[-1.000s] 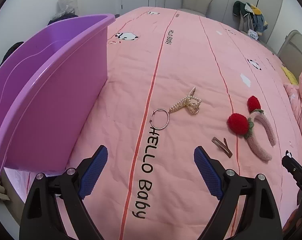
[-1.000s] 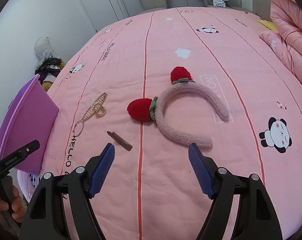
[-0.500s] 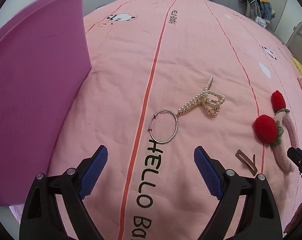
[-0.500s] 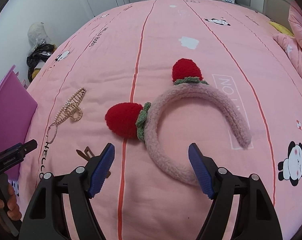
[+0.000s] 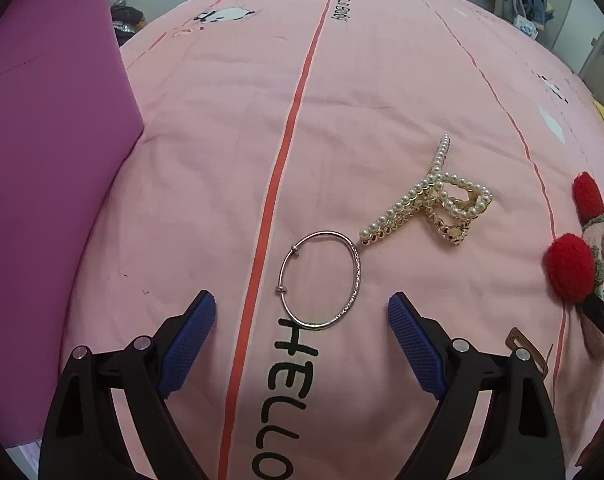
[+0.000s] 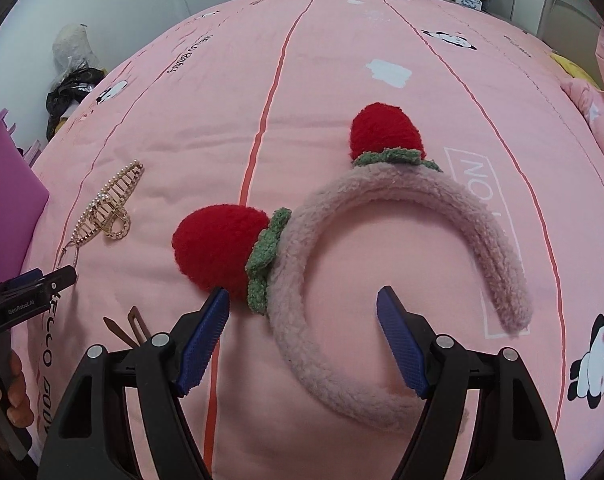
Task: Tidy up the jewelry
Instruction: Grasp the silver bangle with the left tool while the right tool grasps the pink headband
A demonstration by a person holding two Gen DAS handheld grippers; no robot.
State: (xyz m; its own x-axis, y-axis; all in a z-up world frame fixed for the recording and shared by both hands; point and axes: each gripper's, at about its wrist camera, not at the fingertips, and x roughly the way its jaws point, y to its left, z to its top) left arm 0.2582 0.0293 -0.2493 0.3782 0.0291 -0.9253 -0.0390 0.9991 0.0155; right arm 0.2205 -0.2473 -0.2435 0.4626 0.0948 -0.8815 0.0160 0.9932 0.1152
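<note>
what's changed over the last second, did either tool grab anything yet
Nothing is grabbed yet. The left tool has come forward and down over the silver bangle, which now lies between its open tips. The right tool has closed in on the strawberry headband and now straddles its band, jaws open. The bangle, pearl hair claw, brown snap clip and headband lie where they were on the pink bedspread.

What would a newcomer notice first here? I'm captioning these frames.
The fluffy pink headband with two red strawberries, lying on the pink bedspread between the open jaws of the right gripper. Next, the silver bangle ahead of the open left gripper, touching the pearl hair claw.
</note>
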